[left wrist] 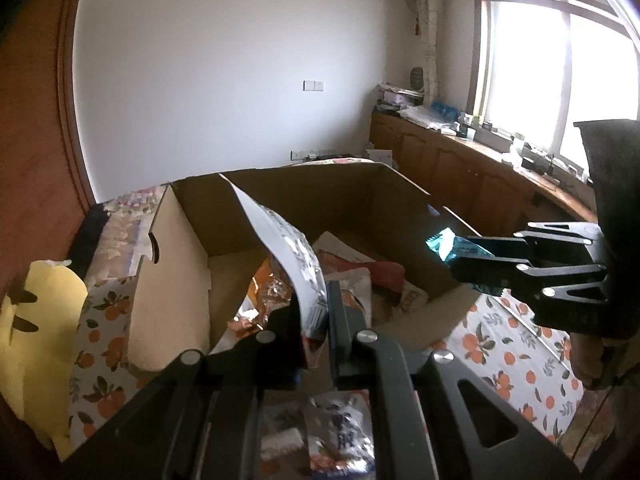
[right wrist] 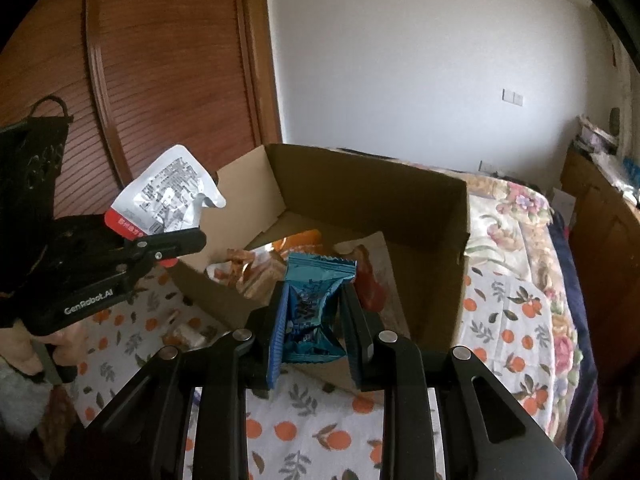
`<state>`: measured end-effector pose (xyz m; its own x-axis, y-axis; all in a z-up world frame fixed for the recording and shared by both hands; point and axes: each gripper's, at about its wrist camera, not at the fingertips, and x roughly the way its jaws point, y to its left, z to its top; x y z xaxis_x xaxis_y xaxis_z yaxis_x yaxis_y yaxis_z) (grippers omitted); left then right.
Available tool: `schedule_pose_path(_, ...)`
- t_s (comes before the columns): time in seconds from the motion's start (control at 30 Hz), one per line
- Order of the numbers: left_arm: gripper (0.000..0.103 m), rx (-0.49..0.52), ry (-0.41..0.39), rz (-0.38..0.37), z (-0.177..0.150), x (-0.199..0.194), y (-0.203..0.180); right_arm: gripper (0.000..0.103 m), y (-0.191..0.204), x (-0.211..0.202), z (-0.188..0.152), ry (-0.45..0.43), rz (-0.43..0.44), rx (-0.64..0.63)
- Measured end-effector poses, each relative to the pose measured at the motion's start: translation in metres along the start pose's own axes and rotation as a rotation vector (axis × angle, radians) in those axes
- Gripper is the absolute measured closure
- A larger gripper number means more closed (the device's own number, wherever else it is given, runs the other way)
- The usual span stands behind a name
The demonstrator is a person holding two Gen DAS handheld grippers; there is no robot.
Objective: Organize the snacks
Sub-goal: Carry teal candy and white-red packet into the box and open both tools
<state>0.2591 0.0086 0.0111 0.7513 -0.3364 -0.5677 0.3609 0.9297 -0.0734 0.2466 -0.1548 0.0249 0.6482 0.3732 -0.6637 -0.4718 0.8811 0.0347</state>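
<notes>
An open cardboard box (left wrist: 360, 192) (right wrist: 360, 184) stands on an orange-print cloth and holds several snack packets (left wrist: 348, 276) (right wrist: 256, 268). My left gripper (left wrist: 314, 312) (right wrist: 196, 236) is shut on a white and silver snack pouch (left wrist: 296, 256) (right wrist: 172, 192), held over the box's near left corner. My right gripper (right wrist: 316, 292) (left wrist: 452, 256) is shut on a teal snack packet (right wrist: 312, 312) (left wrist: 444, 242), held above the box's right edge.
More snack packets (left wrist: 336, 432) lie on the orange-print cloth (right wrist: 312, 432) below my left gripper. A yellow plush (left wrist: 36, 340) sits left of the box. A wooden wardrobe (right wrist: 160, 80) and a cluttered wooden cabinet (left wrist: 460, 160) line the walls. A floral bedspread (right wrist: 520, 220) lies beyond.
</notes>
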Motion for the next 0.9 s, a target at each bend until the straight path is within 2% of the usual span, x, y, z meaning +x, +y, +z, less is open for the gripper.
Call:
schedule_pose_path(0.33,0.096,0.019,0.044,-0.001,0.005,0.036,0.012,0.079,-0.012,0.035,0.014,0.029,0.024,0.056)
schedule_pose_path(0.5,0.096,0.013,0.063,-0.001,0.001,0.048,0.013,0.079,-0.010,0.050,0.018,0.043,0.006,0.045)
schedule_pose_path(0.9,0.089,-0.012,0.072,-0.014,0.000,0.052,0.021,0.078,-0.015,0.079,0.017,0.089,-0.034,0.038)
